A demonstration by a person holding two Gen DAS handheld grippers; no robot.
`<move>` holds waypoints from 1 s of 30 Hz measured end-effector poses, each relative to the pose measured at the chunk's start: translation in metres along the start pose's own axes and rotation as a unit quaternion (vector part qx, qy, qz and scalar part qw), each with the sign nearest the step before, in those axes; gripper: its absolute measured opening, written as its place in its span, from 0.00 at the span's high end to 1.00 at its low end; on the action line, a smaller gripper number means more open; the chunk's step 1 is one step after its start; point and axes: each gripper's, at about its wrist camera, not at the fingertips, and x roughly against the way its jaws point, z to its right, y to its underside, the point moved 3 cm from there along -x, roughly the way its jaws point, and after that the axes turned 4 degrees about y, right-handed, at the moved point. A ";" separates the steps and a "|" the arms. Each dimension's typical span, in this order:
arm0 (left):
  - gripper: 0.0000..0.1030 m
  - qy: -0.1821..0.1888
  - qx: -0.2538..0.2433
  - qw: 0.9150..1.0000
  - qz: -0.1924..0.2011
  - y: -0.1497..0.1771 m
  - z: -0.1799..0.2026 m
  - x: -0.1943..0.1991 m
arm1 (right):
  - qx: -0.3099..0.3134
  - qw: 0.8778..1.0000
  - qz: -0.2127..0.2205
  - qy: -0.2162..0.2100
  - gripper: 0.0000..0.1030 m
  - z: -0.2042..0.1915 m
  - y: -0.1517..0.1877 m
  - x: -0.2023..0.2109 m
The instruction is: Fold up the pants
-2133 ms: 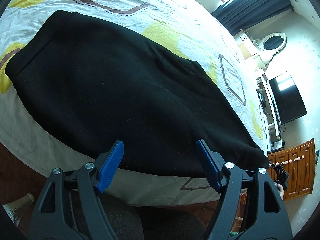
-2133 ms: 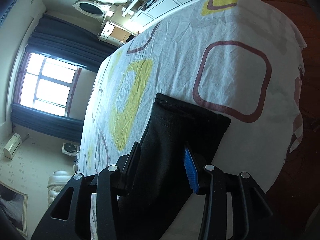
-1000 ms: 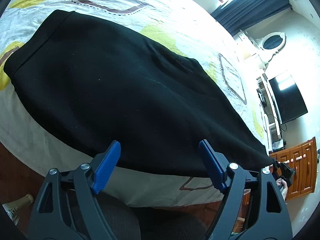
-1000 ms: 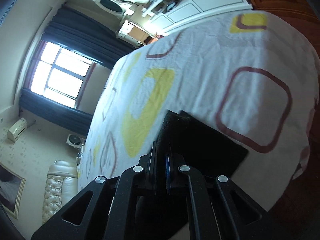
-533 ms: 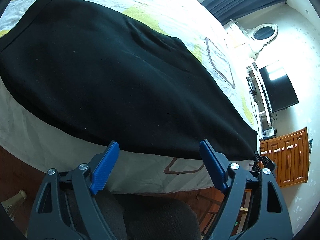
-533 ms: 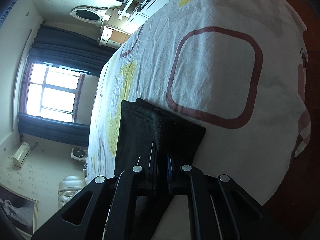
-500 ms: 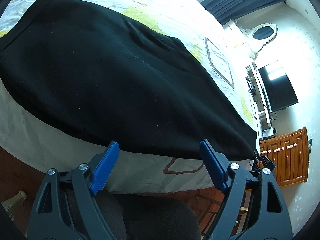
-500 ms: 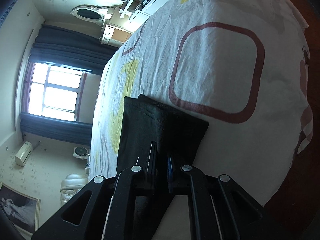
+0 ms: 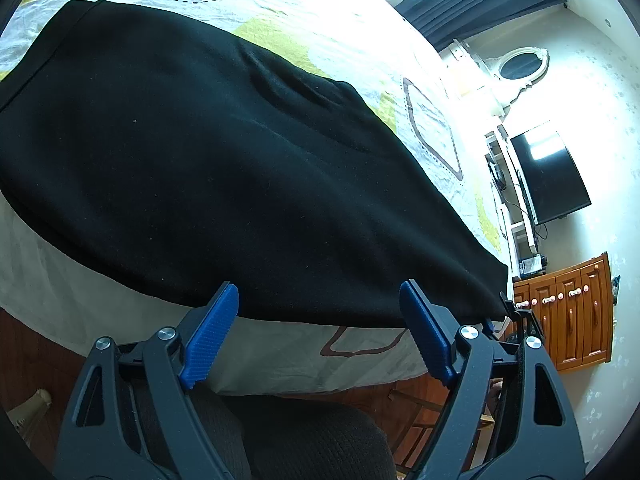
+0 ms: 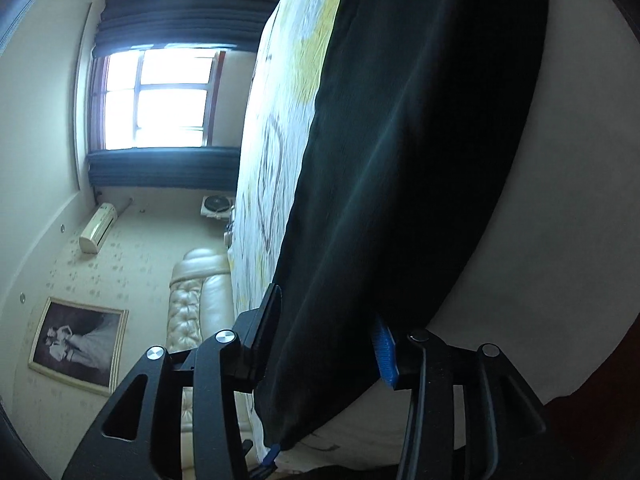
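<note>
On top of the bed [image 9: 280, 352], the soft, floppy black pants [image 9: 208, 168] lie flat, the left gripper [image 9: 320, 332] wide open at their 6 o'clock edge, the right gripper [image 10: 326, 344] part open around cloth, best grabbed at corners.

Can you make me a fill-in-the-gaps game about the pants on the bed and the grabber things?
1. The pants are the colour ____.
2. They lie spread out on a ____ that has a patterned sheet.
3. The left gripper has pads of the colour ____.
4. The left gripper holds nothing, and its jaws are ____.

Missing words: black; bed; blue; open
</note>
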 end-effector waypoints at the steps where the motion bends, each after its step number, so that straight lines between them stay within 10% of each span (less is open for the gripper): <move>1: 0.21 0.000 0.000 1.000 0.000 0.000 0.001 -0.001 | 0.006 1.000 -0.013 -0.001 0.53 -0.005 0.007 -0.008; 6: 0.21 0.003 0.005 1.000 -0.002 0.000 0.000 0.000 | 0.055 0.996 -0.064 0.023 0.59 -0.027 0.035 -0.034; 8: 0.21 0.003 0.003 1.000 -0.003 -0.001 0.001 0.001 | 0.092 0.992 -0.074 0.049 0.93 -0.036 0.039 -0.036; 15: 0.21 -0.005 0.002 1.000 -0.007 -0.006 0.000 0.002 | 0.073 0.993 -0.067 0.070 0.93 -0.020 0.039 -0.036; 20: 0.21 -0.011 0.001 1.000 -0.004 -0.010 -0.002 0.006 | 0.065 0.994 -0.081 0.025 0.62 -0.026 0.054 -0.045; 27: 0.21 -0.017 0.003 1.000 -0.004 -0.012 -0.004 0.005 | 0.107 0.983 -0.148 0.006 0.58 -0.059 0.097 -0.091; 30: 0.21 -0.025 -0.005 1.000 -0.001 -0.015 -0.002 0.006 | 0.156 0.968 -0.192 0.049 0.93 -0.067 0.116 -0.108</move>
